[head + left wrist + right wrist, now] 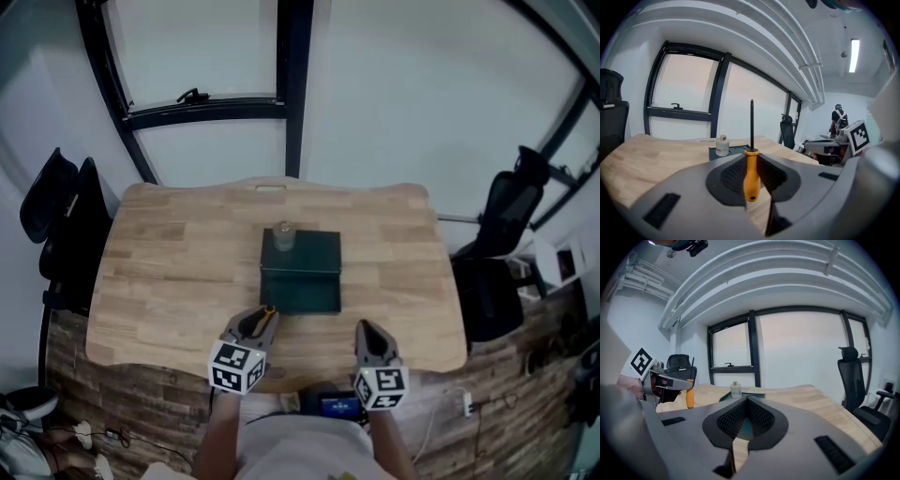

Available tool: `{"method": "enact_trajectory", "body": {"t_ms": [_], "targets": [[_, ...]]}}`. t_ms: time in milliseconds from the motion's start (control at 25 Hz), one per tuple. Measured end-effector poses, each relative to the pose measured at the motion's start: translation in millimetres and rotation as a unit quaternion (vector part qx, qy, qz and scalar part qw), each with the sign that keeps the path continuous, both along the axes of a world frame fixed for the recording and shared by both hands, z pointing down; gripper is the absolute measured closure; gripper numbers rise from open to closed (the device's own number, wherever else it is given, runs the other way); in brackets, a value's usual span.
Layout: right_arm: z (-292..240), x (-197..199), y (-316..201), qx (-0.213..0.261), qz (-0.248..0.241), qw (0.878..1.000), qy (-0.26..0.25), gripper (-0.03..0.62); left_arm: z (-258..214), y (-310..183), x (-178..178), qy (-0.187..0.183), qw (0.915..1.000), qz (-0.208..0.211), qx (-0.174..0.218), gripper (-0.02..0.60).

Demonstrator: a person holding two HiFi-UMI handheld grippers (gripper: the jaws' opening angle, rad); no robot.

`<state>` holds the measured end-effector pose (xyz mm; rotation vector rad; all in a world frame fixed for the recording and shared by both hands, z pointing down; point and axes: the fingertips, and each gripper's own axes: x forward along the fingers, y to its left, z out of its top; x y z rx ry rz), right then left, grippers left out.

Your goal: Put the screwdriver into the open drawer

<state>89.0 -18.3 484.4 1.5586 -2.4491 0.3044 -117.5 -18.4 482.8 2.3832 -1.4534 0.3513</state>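
The screwdriver (749,177) has an orange handle and a thin dark shaft that stands upright. My left gripper (751,161) is shut on its handle. In the head view the left gripper (262,318) hovers just short of the dark green drawer box (300,251), whose open drawer (301,293) reaches toward me; the orange handle (270,309) peeks out at the jaw tips. My right gripper (367,330) hangs to the right of the drawer near the table's front edge. The right gripper (747,404) is shut with nothing in it.
A small pale bottle (284,236) stands on top of the drawer box. The wooden table (169,272) has black office chairs to its left (58,211) and right (502,220). A window wall lies beyond the far edge. A person (839,119) stands far off.
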Motion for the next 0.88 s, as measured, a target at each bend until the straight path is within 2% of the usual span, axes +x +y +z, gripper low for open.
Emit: {"method": "enact_trajectory", "body": {"t_ms": [520,880], "targets": [[5,-16,-33,-0.001,-0.009,1.000,-0.003,0.595,4,-42,0,-0.008,0.9999,0.011,-0.001,0.509],[18,-21,-52,-0.014,-0.015,1.000,-0.005,0.595,22,-60,-4,-0.015,0.9996,0.012,-0.023,0.509]]}}
